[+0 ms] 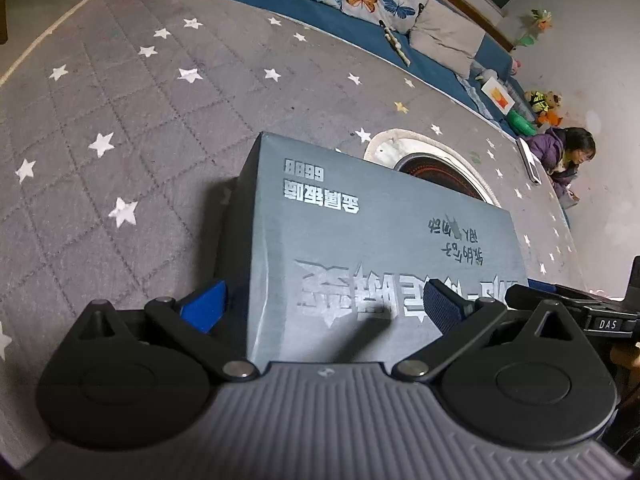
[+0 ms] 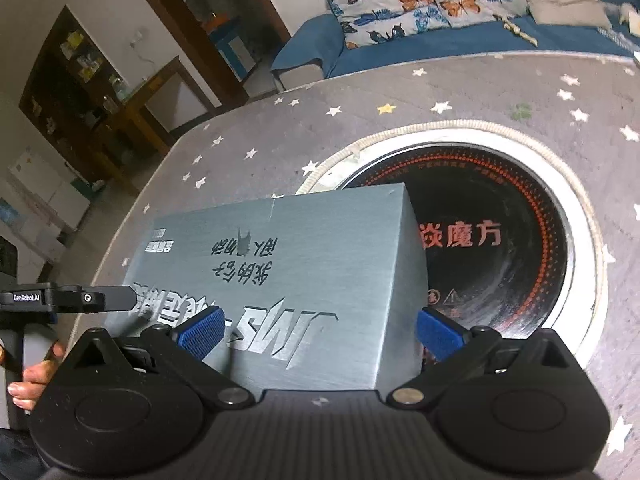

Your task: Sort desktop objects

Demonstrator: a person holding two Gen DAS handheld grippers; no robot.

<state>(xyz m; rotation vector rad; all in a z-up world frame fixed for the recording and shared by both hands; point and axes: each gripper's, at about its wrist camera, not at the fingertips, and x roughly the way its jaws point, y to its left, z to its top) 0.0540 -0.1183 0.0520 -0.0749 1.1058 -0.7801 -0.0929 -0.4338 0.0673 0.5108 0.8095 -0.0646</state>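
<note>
Matt grey card box (image 1: 384, 248) with silvery foil lettering, faintly scuffed. Quilted grey cloth cover (image 1: 120, 128), star-printed, soft matt. Glossy black glass hob (image 2: 500, 240), red print. Matt black plastic left gripper (image 1: 324, 308), ribbed blue rubbery pads (image 2: 200, 334), bright metal rivets (image 2: 405, 396).

Grey box (image 1: 372, 248) hides the near part of the round heater plate (image 1: 440, 172) in left wrist view; its red print (image 2: 460, 236) is partly covered in right wrist view too. Box near end goes behind both gripper bodies. Small print on box (image 2: 160, 246) too blurred to read. Hand (image 2: 36, 372) cut off by frame edge.
</note>
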